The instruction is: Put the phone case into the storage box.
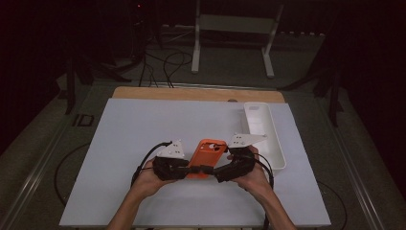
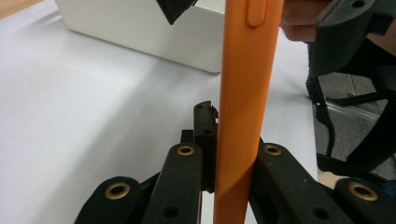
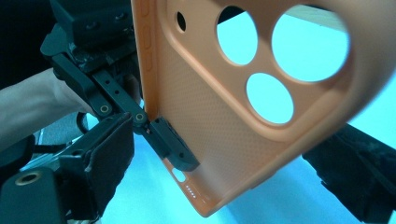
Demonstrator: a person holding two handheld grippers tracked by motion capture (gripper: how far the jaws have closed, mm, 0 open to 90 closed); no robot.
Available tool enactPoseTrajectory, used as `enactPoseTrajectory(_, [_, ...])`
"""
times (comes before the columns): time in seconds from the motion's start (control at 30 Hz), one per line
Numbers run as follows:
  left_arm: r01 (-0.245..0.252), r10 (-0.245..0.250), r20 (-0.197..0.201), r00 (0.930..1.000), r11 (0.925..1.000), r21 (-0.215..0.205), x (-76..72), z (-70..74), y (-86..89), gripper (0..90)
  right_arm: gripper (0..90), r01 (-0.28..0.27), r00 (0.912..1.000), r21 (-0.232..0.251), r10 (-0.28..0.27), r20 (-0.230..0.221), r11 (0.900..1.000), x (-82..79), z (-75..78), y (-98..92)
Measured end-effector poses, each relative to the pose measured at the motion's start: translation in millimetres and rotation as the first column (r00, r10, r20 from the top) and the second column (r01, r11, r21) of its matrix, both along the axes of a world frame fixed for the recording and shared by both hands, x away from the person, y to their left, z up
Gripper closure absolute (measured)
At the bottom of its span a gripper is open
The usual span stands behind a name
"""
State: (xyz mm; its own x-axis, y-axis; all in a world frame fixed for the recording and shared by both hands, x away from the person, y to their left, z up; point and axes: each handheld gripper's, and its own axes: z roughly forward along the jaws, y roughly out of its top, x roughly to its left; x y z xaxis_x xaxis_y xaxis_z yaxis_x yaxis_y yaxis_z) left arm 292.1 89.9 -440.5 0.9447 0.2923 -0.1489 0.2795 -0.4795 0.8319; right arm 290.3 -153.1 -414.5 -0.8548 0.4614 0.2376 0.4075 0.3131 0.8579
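Phone case: an orange phone case [image 1: 207, 155] with three round camera holes sits between the two grippers, just left of the white tray [image 1: 265, 134], its far end tilted up and away from the person.
Left gripper: the left gripper [image 1: 194, 169] is clamped tight on the case's near-left edge; in the left gripper view the orange edge [image 2: 243, 116] stands upright, squeezed between the black jaws.
Right gripper: the right gripper [image 1: 213, 171] sits at the case's near-right side, jaws spread wide and not pressing on it; in the right gripper view the case [image 3: 233, 107] hangs between the two jaws.
Hands: the left hand [image 1: 152, 177] and right hand [image 1: 253, 175] sit close together at the near middle of the white counter [image 1: 129, 143].
Tray: long, white, lying just right of the case on the counter.
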Motion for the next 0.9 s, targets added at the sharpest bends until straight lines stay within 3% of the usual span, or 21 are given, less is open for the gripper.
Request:
enactPoseTrajectory(0.5, [-0.056,0.056,0.020,0.9982,0.9982,0.019,0.0,-0.2,1.2,85.7,8.8,0.038,0.9993,0.014,-0.038,-0.001,0.999,-1.8,1.2,-2.6])
enactPoseTrajectory(0.9, [-0.143,0.140,0.060,0.9883,0.9886,0.046,-1.3,-0.4,0.5,85.7,8.8,0.075,0.9970,0.042,-0.076,0.017,0.996,-4.6,2.8,-4.6])
